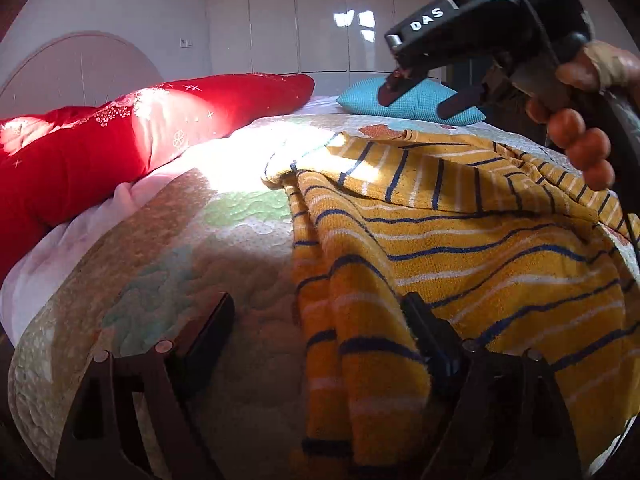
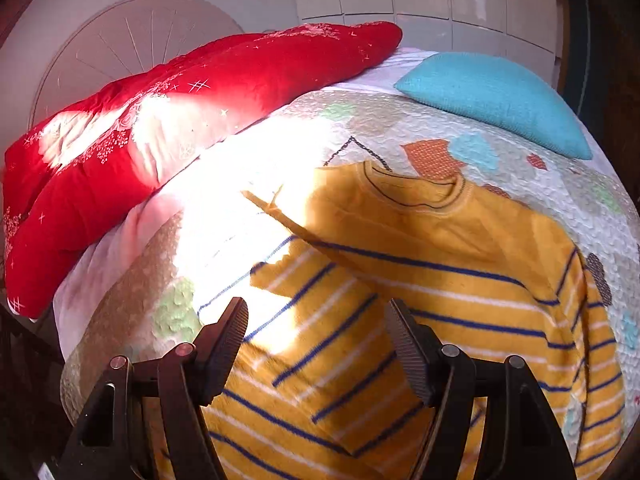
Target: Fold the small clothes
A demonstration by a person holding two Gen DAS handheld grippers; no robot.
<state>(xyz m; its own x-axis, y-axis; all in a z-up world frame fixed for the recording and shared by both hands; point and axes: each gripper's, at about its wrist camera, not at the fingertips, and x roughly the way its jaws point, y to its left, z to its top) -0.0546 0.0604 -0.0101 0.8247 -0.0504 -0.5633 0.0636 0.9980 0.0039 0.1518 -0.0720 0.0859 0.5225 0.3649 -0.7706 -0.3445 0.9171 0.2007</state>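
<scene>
A small yellow sweater with blue and white stripes (image 2: 420, 280) lies on the quilted bed cover (image 2: 360, 128), neckline toward the far side, one part folded over. It also shows in the left wrist view (image 1: 460, 232). My left gripper (image 1: 320, 320) is open, low over the sweater's near left edge; its right finger (image 1: 432, 340) rests on the fabric. My right gripper (image 2: 316, 332) is open above the sweater's striped body. In the left wrist view the right gripper (image 1: 424, 96) hangs open in the air above the sweater's far edge, held by a hand.
A red quilt (image 2: 180, 128) lies along the left side of the bed by a round headboard (image 2: 132, 40). A teal pillow (image 2: 500, 96) sits at the far right. White wardrobe doors (image 1: 312, 20) stand behind. Bright sunlight falls on the cover's middle.
</scene>
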